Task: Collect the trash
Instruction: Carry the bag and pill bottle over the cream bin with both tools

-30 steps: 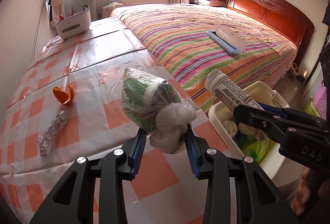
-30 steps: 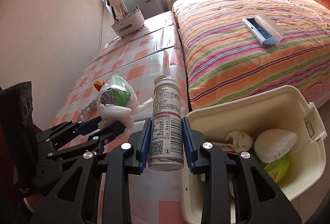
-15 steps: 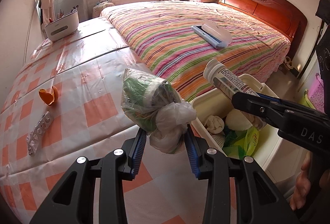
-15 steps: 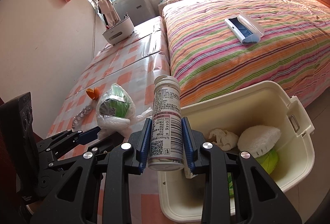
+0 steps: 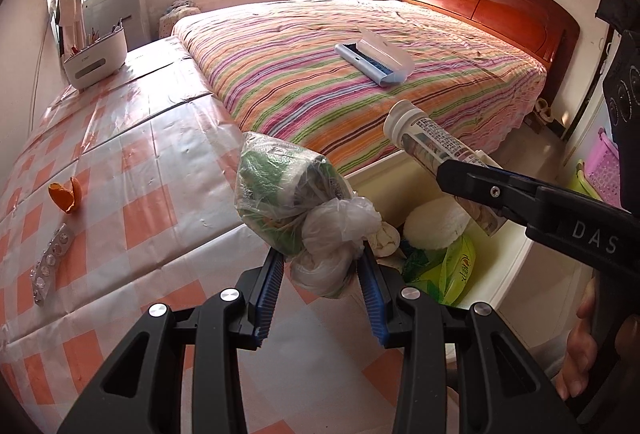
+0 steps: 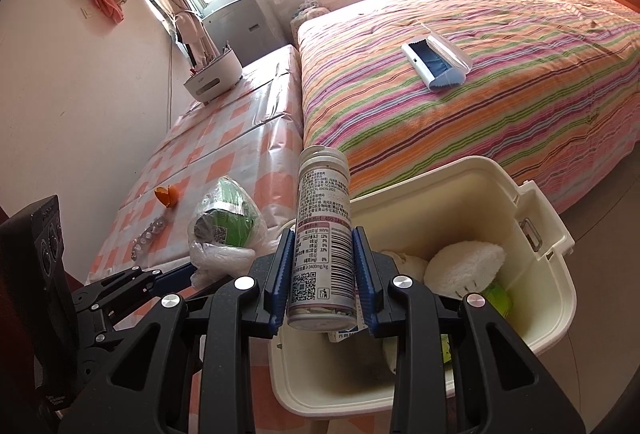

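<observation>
Trash carried over the open bin, both grippers loaded.

Since a second ago the bin (image 6: 532, 298) came under both: left gripper (image 5: 320, 284) pinches the plastic bag bundle (image 5: 296, 202), right gripper (image 6: 320, 274) the bottle (image 6: 324, 234), lower centre; release seems next. Only the left view shows the blister pack (image 5: 52, 266) clearly, lower left on the tabletop (image 5: 140, 162).

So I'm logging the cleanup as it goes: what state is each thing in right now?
Left gripper: shut on the tied plastic bag, held in the air.
Right gripper: shut on the bottle, cap on, upright.
Bin: open, partly filled.
Orange peel: lying on the table.
Pill strip: lying flat there too.
</observation>
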Tool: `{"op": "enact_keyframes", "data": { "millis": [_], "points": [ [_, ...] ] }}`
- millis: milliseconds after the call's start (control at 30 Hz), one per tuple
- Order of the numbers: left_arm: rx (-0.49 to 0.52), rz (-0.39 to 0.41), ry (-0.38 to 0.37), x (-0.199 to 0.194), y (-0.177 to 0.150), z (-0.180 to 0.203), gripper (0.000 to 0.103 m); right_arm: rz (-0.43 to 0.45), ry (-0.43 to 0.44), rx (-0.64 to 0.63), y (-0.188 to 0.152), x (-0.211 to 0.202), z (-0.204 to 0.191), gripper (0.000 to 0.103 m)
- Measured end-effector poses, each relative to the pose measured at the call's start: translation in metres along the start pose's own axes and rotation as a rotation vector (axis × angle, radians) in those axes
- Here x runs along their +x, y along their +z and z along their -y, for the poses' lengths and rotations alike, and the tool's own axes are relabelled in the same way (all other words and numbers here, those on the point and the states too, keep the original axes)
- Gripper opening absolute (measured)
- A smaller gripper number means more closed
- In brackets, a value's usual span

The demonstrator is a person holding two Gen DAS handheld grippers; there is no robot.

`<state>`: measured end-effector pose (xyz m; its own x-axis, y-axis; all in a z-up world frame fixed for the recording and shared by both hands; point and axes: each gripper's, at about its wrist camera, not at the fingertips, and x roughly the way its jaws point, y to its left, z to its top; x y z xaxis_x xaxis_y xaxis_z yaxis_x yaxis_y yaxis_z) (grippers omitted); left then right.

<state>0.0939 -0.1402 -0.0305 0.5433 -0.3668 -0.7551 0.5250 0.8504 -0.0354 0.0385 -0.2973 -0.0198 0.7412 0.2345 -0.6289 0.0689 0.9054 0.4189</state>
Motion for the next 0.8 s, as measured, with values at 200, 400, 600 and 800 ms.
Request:
{"op": "enact_keyframes", "data": {
  "millis": [200,400,600,800],
  "points": [
    [0.017,-0.005,-0.025,0.006,0.002,0.018,0.037,0.015,-0.018,0.032,-0.001,-0.009,0.019,0.028],
    [0.025,-0.020,-0.054,0.014,0.000,0.031,0.037,0.034,-0.037,0.065,-0.004,-0.019,0.040,0.028],
    [0.035,-0.027,-0.065,0.017,0.000,0.037,0.037,0.043,-0.050,0.085,-0.009,-0.027,0.053,0.028],
    [0.043,-0.033,-0.076,0.021,0.001,0.044,0.037,0.045,-0.061,0.093,-0.012,-0.029,0.059,0.028]
  ]
}}
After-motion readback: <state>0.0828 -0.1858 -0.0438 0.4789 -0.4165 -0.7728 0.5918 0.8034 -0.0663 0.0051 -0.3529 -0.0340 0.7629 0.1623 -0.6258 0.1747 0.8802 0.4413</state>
